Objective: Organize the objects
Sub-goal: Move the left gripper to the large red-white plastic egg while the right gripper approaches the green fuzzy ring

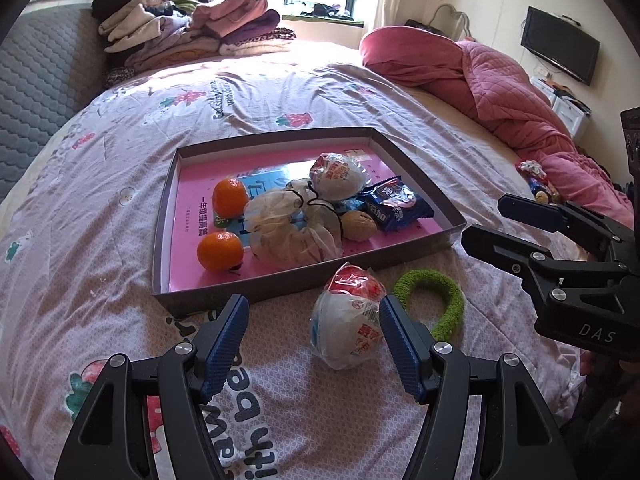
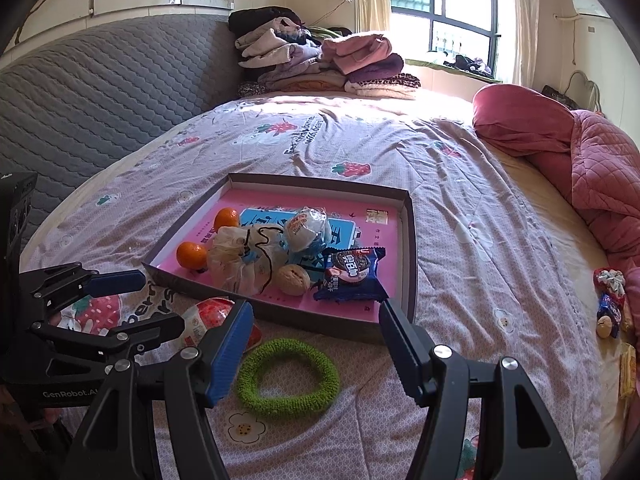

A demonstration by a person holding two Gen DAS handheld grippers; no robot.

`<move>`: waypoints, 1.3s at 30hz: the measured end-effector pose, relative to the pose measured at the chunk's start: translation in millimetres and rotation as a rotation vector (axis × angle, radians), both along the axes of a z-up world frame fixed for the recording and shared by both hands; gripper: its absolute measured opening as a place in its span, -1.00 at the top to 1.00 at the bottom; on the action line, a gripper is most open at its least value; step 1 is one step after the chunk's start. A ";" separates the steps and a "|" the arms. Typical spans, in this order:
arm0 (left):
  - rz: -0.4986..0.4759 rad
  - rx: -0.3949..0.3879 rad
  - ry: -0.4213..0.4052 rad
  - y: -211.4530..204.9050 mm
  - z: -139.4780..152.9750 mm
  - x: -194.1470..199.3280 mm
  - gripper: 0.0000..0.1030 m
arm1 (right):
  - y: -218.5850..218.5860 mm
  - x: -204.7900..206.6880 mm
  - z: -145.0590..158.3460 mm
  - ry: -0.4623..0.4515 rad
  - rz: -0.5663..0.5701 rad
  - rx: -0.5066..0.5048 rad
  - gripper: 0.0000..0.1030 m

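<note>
A shallow box tray (image 1: 420, 168) (image 2: 408, 248) with a pink lining lies on the bed. It holds two oranges (image 1: 229, 197) (image 2: 192, 255), a mesh pouch (image 1: 288, 224) (image 2: 240, 264), a wrapped bun, a walnut (image 1: 358, 225) (image 2: 294, 279) and a blue snack packet (image 1: 396, 206) (image 2: 352, 274). In front of the tray lie a second wrapped bun (image 1: 347, 318) (image 2: 208, 318) and a green fuzzy ring (image 1: 442, 300) (image 2: 288, 378). My left gripper (image 1: 314, 344) is open, its fingers either side of that bun without pressing it. My right gripper (image 2: 316, 350) is open above the green ring.
Folded clothes (image 1: 192, 28) (image 2: 320, 60) are stacked at the far end of the bed. A rolled pink quilt (image 1: 500, 80) (image 2: 580, 152) runs along the right side, with a few small snacks (image 2: 610, 304) beside it. A grey padded headboard (image 2: 100, 92) stands on the left.
</note>
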State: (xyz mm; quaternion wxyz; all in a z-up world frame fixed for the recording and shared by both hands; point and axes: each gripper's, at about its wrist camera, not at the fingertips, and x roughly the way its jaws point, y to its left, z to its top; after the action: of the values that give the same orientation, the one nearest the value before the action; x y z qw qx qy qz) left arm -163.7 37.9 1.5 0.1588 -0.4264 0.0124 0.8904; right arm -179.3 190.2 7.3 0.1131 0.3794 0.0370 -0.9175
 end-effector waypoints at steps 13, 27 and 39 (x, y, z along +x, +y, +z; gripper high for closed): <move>-0.037 -0.010 -0.042 9.5 -14.6 -1.1 -0.35 | -2.9 3.4 -19.3 -0.058 -0.007 0.022 -0.26; -0.049 0.006 -0.061 12.4 -22.8 -3.2 -0.35 | -5.5 2.8 -35.2 -0.111 -0.002 0.048 -0.26; -0.051 0.048 -0.076 10.6 -32.8 -9.6 -0.35 | -4.0 -2.1 -50.8 -0.165 0.001 0.042 -0.26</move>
State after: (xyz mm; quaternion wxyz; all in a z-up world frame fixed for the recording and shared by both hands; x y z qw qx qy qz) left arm -173.3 48.5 -31.2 0.1921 -0.4555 -0.0040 0.8693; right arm -181.4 186.3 -43.5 0.1083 0.4562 0.0469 -0.8820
